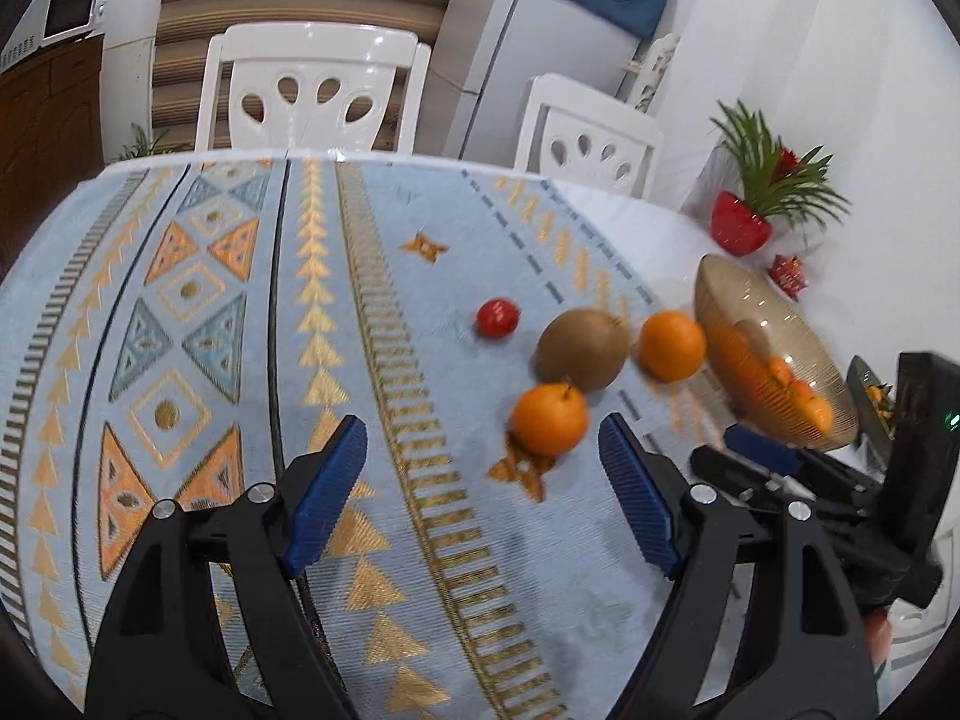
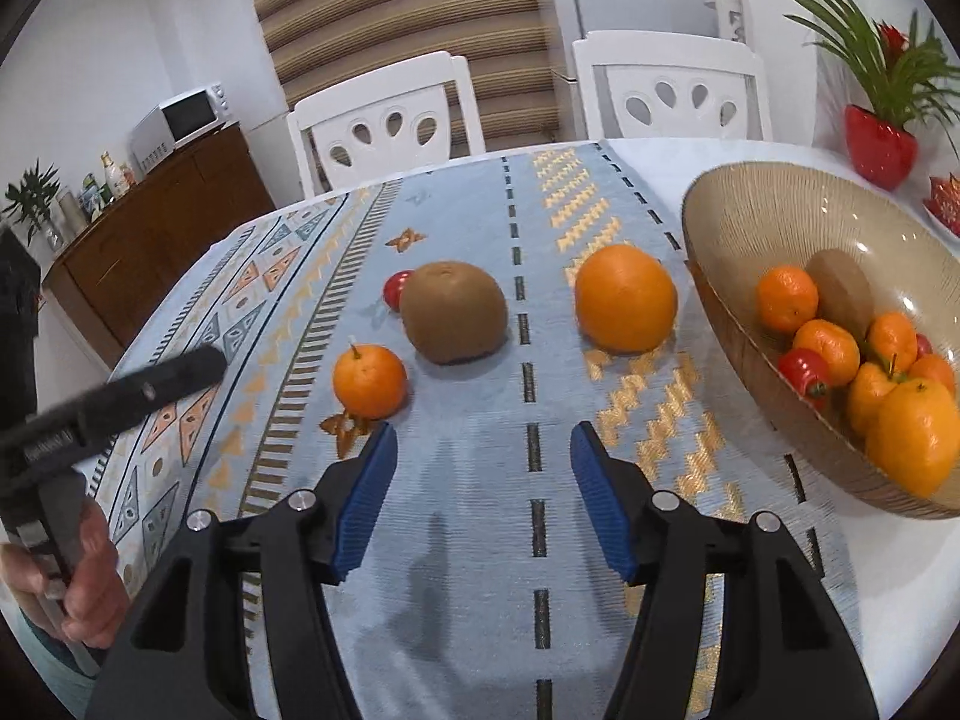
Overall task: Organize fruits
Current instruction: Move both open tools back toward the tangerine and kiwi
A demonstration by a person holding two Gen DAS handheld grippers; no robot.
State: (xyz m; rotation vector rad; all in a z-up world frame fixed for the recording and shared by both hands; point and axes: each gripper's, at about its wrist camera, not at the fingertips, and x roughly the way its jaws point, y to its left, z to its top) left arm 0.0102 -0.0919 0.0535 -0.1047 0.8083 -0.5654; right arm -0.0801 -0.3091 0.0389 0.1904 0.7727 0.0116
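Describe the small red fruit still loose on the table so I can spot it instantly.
Start at the glass bowl on the patterned tablecloth. Four fruits lie loose beside it. The red fruit is farthest from the bowl, half hidden behind the brown kiwi; smallest, the only red one.

You can read no text anywhere; the small white marking on the left gripper (image 2: 180, 369) at nine o'clock is too blurred to make out.

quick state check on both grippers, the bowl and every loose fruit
left gripper: open, empty
right gripper: open, empty
bowl: upright, partly filled with fruit
big orange: loose on the cloth
kiwi: loose
small orange: loose
red fruit: loose
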